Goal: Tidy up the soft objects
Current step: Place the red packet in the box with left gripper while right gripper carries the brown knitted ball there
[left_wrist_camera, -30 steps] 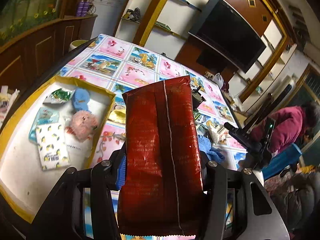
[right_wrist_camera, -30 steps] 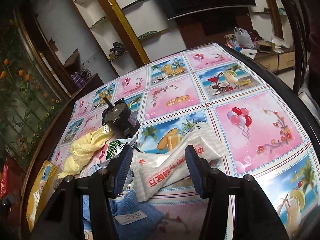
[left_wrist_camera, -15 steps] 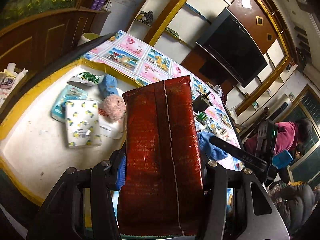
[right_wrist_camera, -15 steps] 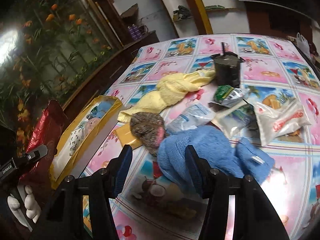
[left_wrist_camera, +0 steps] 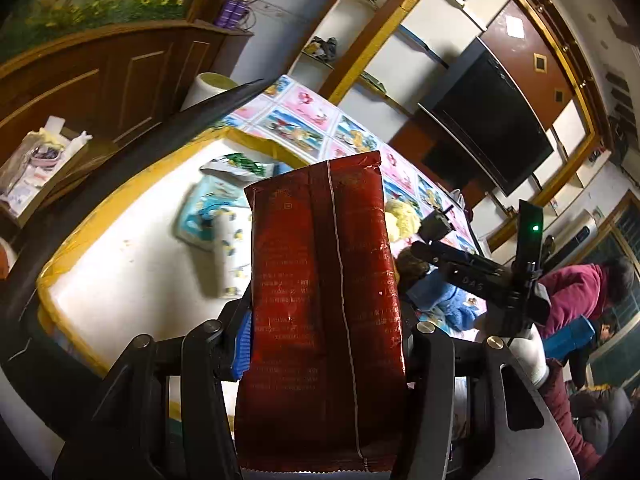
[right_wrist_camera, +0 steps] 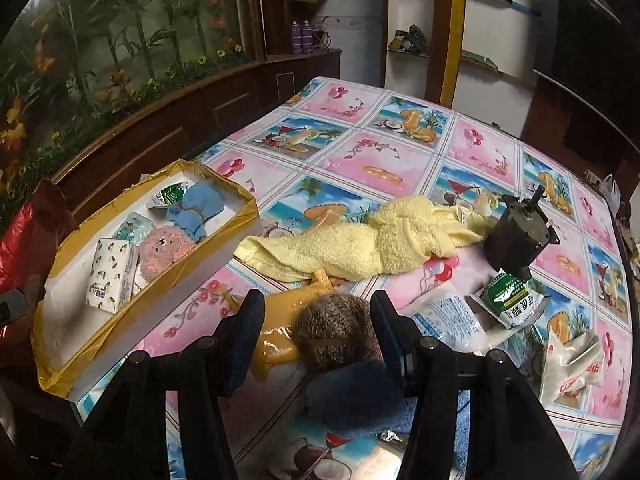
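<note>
Left gripper (left_wrist_camera: 324,344): clamped on the red packet (left_wrist_camera: 324,300), both pads squeezing its sides, the packet standing upright between them with its centre seam facing the camera.
Red packet, place: held in the air above the white box (left_wrist_camera: 120,280), over its near part.
White box: yellow tape along its rim, sitting at the left edge of the table (right_wrist_camera: 400,152).
Inside the box: a patterned tissue pack (right_wrist_camera: 109,276), a pink plush toy (right_wrist_camera: 164,254), a blue cloth (right_wrist_camera: 196,210), a small green-and-white sachet (right_wrist_camera: 170,194).
Right gripper (right_wrist_camera: 316,320): jaws parted and gripping nothing, hanging over the brown fuzzy ball (right_wrist_camera: 336,332) that shows between the fingers.
Blue towel (right_wrist_camera: 360,396): just in front of the ball, partly under the right finger.
Yellow towel (right_wrist_camera: 360,240): stretched out across the tablecloth beyond the ball.
Further right: a black motor (right_wrist_camera: 518,242), a desiccant sachet (right_wrist_camera: 452,314), a green sachet (right_wrist_camera: 508,298), a white bag with red print (right_wrist_camera: 572,360).
Background: a person in a maroon jacket (left_wrist_camera: 576,296), seated beyond the table.
</note>
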Available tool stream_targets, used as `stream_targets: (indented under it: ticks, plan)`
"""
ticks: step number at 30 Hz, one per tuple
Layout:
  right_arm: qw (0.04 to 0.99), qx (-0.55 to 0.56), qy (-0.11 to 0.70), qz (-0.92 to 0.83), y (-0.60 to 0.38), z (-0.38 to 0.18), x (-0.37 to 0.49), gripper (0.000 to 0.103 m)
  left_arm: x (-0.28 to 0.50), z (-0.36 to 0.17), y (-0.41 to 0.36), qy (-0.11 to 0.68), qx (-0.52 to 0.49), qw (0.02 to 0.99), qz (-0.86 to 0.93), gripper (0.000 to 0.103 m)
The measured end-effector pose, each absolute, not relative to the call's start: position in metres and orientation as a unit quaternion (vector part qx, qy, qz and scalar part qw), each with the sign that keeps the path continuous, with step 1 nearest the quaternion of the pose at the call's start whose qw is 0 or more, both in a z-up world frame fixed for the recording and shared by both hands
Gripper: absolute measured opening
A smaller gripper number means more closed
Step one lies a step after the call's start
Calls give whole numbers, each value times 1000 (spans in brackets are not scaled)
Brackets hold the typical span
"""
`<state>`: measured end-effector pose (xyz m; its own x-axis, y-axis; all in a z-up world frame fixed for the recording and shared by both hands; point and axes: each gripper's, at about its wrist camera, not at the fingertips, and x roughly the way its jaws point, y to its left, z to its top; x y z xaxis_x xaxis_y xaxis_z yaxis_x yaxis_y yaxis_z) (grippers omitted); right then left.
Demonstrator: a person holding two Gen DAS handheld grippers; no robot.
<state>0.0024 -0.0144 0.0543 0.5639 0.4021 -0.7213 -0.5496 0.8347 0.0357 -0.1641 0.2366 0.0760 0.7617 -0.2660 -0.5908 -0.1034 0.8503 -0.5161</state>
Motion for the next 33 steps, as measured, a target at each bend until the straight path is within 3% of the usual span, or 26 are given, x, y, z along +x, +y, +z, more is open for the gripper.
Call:
stream_targets:
  ticks: [3, 5, 18, 22, 33]
  plan:
    - [867, -123, 400, 269, -5, 44, 10, 54, -165, 71, 241, 349, -274, 895, -41, 51]
    - [866, -140, 413, 246, -4, 36, 16, 34, -164, 71, 244, 353, -274, 893, -40, 51]
    - [889, 59, 327, 316, -33, 128, 2, 32, -99, 55, 278, 437, -195, 878, 23, 52]
    - [849, 84, 368, 369, 0, 118, 7, 32, -74, 37, 302, 464, -232, 854, 39, 53]
    - [794, 66, 439, 415, 113, 79, 22, 34, -112, 49, 333, 411, -323, 852, -4, 62]
